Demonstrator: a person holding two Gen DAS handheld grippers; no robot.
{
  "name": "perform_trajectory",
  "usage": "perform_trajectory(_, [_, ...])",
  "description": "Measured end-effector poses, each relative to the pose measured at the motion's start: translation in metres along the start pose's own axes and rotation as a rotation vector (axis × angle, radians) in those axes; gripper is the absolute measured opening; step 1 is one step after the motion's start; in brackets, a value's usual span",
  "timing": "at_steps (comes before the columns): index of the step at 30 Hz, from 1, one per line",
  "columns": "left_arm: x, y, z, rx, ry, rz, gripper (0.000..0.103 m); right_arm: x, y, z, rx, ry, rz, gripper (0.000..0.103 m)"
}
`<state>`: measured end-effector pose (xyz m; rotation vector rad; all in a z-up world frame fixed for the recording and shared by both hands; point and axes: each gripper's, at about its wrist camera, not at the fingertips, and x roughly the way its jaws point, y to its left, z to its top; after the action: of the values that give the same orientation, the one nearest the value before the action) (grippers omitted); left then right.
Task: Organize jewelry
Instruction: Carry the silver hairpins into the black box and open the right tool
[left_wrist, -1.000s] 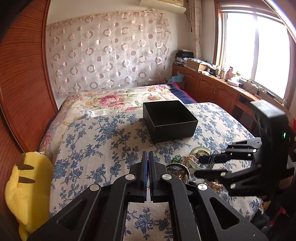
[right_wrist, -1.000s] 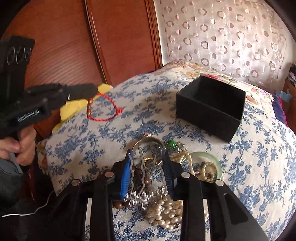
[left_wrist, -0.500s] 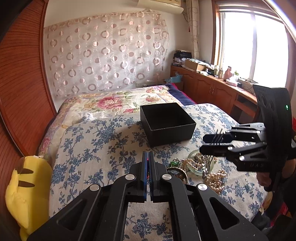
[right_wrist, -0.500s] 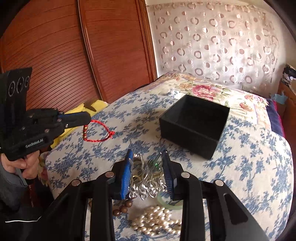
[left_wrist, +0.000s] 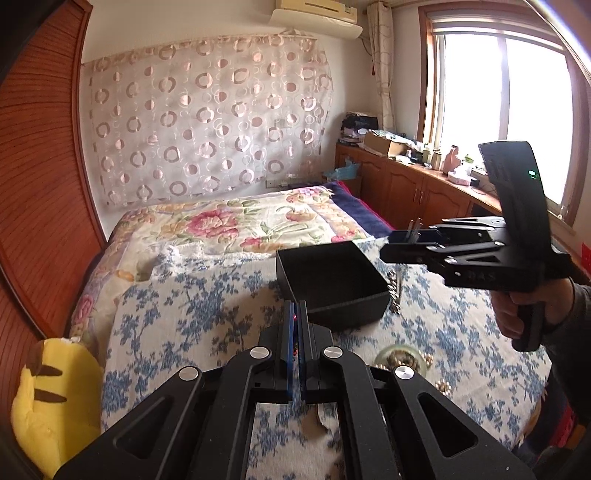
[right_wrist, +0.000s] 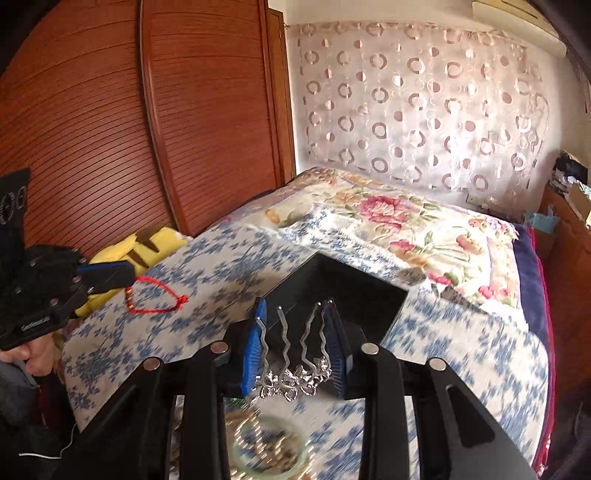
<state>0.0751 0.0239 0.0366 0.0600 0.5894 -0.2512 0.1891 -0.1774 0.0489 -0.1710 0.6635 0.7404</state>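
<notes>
Your right gripper (right_wrist: 295, 343), clamped on the silver hair comb (right_wrist: 291, 354), hangs just short of the black box (right_wrist: 354, 291) awaiting release inside, while your left gripper (left_wrist: 295, 325), closed tight, dangles a red bracelet (right_wrist: 157, 299).

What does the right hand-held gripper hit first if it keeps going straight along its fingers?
Most likely the black box: the right hand-held gripper, shut on the silver hair comb, points at its open top. Depth is unclear.
</notes>
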Motion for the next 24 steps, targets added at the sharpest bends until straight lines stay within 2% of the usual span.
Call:
perform_trajectory(7, [0.016, 0.002, 0.018, 0.000, -0.005, -0.001, 0.001, 0.032, -0.031, 0.014, 0.011, 0.023, -0.016, 0.034])
perform_trajectory(18, [0.046, 0.001, 0.037, 0.016, 0.015, -0.002, 0.001, 0.078, -0.048, -0.003, 0.038, 0.132, -0.031, 0.034])
perform_trajectory(20, [0.054, 0.002, 0.040, 0.017, 0.021, 0.002, 0.001, 0.081, -0.051, -0.002, 0.063, 0.127, -0.010, 0.041])
perform_trajectory(21, [0.058, 0.004, 0.042, 0.016, 0.024, 0.004, 0.001, 0.082, -0.051, -0.001, 0.075, 0.119, 0.000, 0.051])
perform_trajectory(22, [0.061, 0.004, 0.043, 0.014, 0.026, 0.005, 0.001, 0.081, -0.053, 0.000, 0.081, 0.108, 0.009, 0.055])
perform_trajectory(24, [0.065, 0.005, 0.045, 0.011, 0.028, 0.004, 0.001, 0.078, -0.056, -0.001, 0.086, 0.095, 0.023, 0.055])
